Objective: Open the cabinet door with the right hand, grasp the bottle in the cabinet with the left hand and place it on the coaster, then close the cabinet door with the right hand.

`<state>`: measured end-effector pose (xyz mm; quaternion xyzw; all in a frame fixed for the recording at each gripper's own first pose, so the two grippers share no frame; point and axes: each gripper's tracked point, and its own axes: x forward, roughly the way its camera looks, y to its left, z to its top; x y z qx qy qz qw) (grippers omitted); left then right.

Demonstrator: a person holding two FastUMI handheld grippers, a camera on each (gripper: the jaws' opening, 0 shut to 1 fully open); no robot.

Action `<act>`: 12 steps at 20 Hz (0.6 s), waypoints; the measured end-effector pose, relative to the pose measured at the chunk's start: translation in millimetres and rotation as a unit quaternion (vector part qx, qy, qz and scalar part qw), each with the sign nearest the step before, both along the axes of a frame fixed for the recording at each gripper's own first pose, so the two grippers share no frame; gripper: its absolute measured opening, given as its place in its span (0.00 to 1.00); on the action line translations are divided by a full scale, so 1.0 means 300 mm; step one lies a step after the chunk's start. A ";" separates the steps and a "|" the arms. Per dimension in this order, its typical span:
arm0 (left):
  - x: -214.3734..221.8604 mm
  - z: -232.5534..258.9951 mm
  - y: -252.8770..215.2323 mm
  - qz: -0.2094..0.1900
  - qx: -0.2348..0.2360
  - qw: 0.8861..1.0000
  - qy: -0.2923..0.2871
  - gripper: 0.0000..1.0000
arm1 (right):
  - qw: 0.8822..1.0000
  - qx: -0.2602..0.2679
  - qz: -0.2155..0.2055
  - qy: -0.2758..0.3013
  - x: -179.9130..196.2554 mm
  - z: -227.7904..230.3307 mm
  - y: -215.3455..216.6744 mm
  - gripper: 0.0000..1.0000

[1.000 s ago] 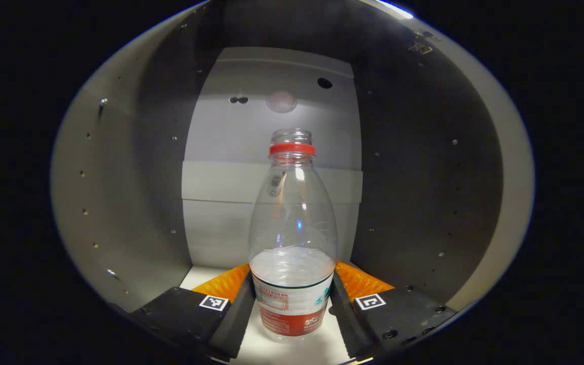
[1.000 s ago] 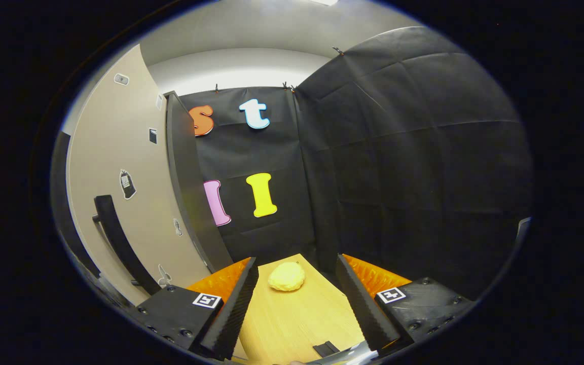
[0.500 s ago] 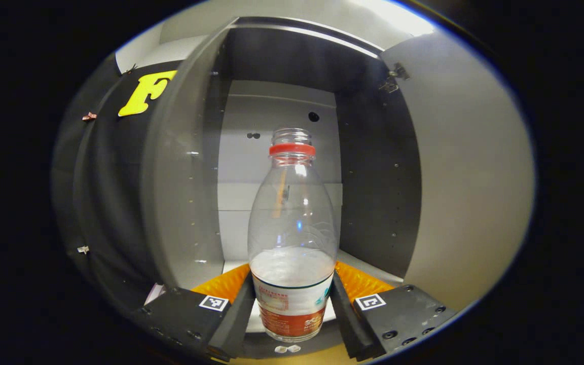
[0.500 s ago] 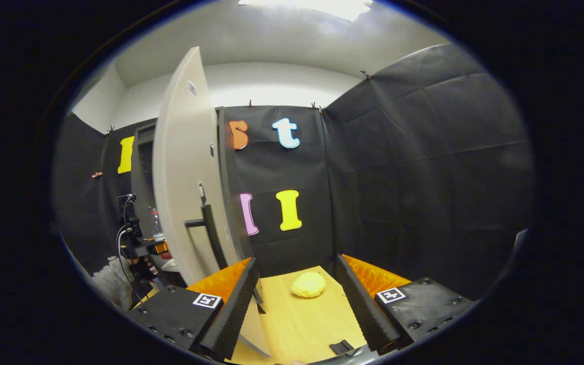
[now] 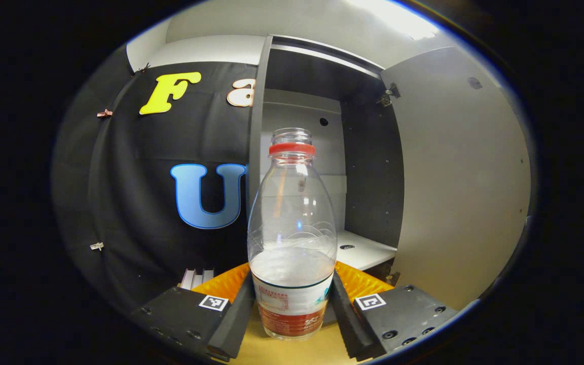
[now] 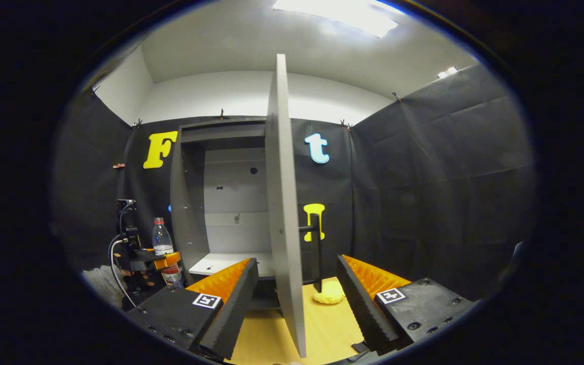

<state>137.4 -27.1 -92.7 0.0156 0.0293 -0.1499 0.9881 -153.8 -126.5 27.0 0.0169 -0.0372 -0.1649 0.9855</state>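
There was one bottle (image 5: 292,238) – clear, with a red ring at the neck and some water in it – and my left gripper (image 5: 292,304) was clamped on its lower part, holding it upright out in front of the one cabinet (image 5: 363,177); in the right gripper view I saw the same bottle (image 6: 162,248) far off at the left. My right gripper (image 6: 297,299) had its two fingers apart with nothing between the pads, and the one open door (image 6: 284,213) stood edge-on before it, its black handle (image 6: 317,253) on the far side. One yellow coaster (image 6: 328,296) lay on the wooden table (image 6: 271,339) near the door, and black cloth walls (image 6: 439,187) closed the booth under a white ceiling (image 6: 271,45).
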 end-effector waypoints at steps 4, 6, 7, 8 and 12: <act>-0.074 -0.094 0.043 -0.024 -0.041 0.998 0.028 0.76 | 0.999 -0.003 0.035 -0.023 0.046 0.028 0.165 0.95; -0.112 -0.166 0.068 -0.028 -0.037 0.998 0.037 0.76 | 0.998 -0.004 0.051 -0.034 0.084 0.031 0.242 0.95; -0.136 -0.199 0.073 -0.034 -0.035 0.998 0.041 0.76 | 0.998 -0.008 0.057 -0.035 0.113 0.028 0.274 0.95; -0.158 -0.236 0.075 -0.039 -0.033 0.998 0.043 0.76 | 0.997 -0.013 0.063 -0.034 0.147 0.013 0.308 0.95; -0.253 -0.386 0.088 -0.057 -0.032 0.997 0.048 0.76 | 0.995 -0.002 0.093 -0.035 0.231 -0.043 0.418 0.95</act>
